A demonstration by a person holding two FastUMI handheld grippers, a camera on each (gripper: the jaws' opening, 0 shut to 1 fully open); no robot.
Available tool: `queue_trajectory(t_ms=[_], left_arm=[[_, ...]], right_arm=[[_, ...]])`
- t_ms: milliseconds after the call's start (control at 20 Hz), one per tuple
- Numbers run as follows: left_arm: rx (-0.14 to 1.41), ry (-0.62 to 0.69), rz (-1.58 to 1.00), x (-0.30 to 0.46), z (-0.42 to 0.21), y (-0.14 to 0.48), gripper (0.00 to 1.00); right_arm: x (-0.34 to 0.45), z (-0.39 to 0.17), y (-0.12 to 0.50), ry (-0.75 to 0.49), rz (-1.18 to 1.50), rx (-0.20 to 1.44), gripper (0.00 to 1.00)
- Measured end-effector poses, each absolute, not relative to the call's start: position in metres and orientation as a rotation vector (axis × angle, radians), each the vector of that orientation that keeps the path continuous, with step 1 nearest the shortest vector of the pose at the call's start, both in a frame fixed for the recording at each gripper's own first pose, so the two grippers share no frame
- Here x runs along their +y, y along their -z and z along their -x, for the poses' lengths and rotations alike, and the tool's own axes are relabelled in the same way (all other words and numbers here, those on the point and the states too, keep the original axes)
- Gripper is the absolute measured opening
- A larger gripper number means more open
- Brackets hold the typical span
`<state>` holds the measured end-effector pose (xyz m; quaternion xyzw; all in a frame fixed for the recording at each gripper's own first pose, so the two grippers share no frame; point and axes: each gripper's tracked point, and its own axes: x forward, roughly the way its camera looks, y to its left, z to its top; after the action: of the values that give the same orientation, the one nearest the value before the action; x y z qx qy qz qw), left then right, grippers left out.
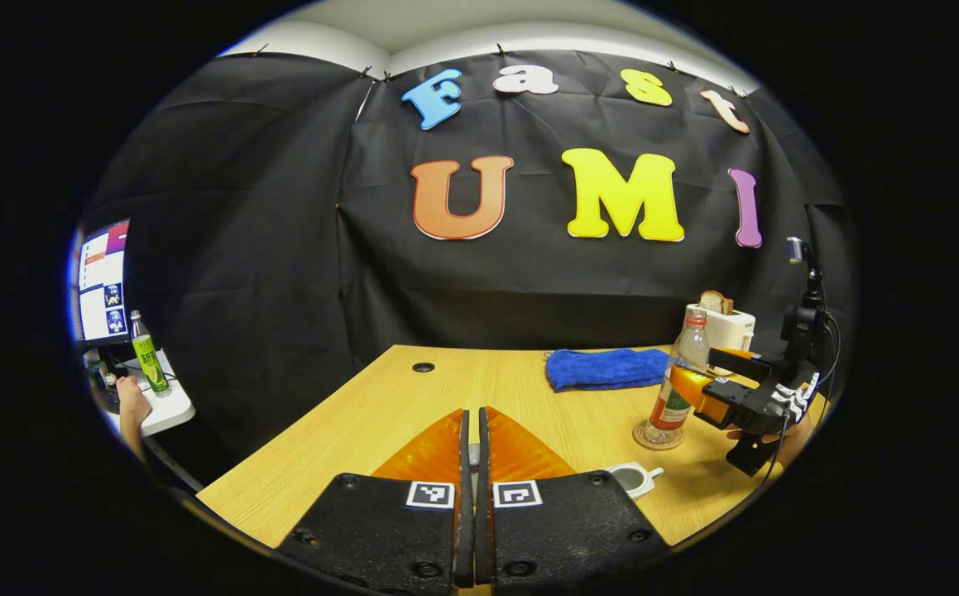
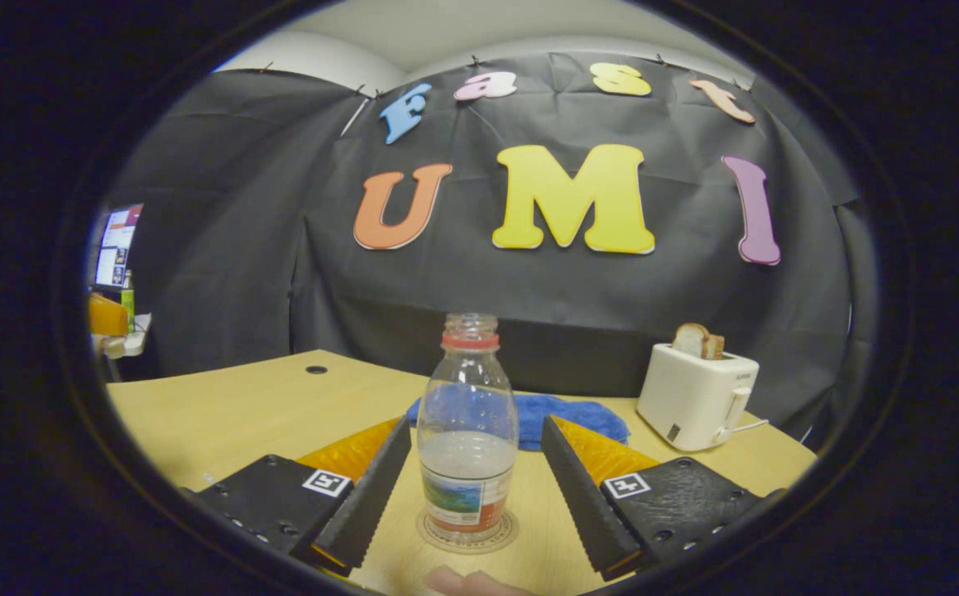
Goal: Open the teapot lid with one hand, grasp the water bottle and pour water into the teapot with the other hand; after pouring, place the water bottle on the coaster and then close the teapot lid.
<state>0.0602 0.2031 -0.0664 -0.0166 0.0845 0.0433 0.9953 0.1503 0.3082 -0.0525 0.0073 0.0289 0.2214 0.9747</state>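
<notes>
A clear water bottle (image 2: 468, 439) with no cap and a little water stands upright on a round coaster (image 2: 468, 530). My right gripper (image 2: 476, 426) is open, one finger on each side of the bottle with a gap to both. In the left gripper view the same bottle (image 1: 682, 372) sits on the coaster (image 1: 657, 436) at the right, with the right gripper (image 1: 707, 374) around it. The white teapot (image 1: 632, 478) stands lidless beside my left gripper (image 1: 472, 430). That gripper is shut on a small pale piece, apparently the lid's knob; the rest of the lid is hidden.
A blue cloth (image 1: 607, 368) lies behind the bottle. A white toaster (image 2: 694, 397) holding bread stands at the back right. The table has a cable hole (image 1: 423, 367). Off the table's left edge a side desk carries a monitor (image 1: 103, 281) and a green bottle (image 1: 148, 354).
</notes>
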Motion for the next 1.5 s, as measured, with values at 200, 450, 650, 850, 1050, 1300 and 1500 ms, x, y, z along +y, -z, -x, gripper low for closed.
queue_trajectory(t_ms=[200, 450, 650, 850, 1050, 1300, 1500], left_arm=[[0.133, 0.059, 0.098, 0.161, -0.07, 0.069, 0.03], [0.141, 0.226, 0.067, 0.108, -0.085, 0.098, 0.04], [0.178, 0.288, 0.005, 0.077, -0.089, 0.123, 0.04], [0.196, 0.309, -0.043, 0.061, -0.093, 0.141, 0.04], [0.231, 0.282, -0.044, 0.058, -0.098, 0.159, 0.04], [0.233, 0.268, -0.05, 0.056, -0.102, 0.161, 0.04], [0.231, 0.23, -0.038, 0.057, -0.108, 0.163, 0.04]], right_arm=[[0.28, -0.129, 0.034, -0.429, -0.018, 0.011, 0.95], [0.248, -0.098, 0.026, -0.375, -0.006, -0.069, 0.97], [0.232, -0.082, 0.039, -0.355, -0.027, -0.061, 0.98], [0.202, -0.075, 0.044, -0.278, -0.007, -0.089, 0.95], [0.186, -0.063, 0.046, -0.27, -0.011, -0.109, 0.95], [0.177, -0.056, 0.036, -0.259, -0.017, -0.145, 0.95], [0.174, -0.057, 0.035, -0.246, -0.001, -0.151, 0.97]])
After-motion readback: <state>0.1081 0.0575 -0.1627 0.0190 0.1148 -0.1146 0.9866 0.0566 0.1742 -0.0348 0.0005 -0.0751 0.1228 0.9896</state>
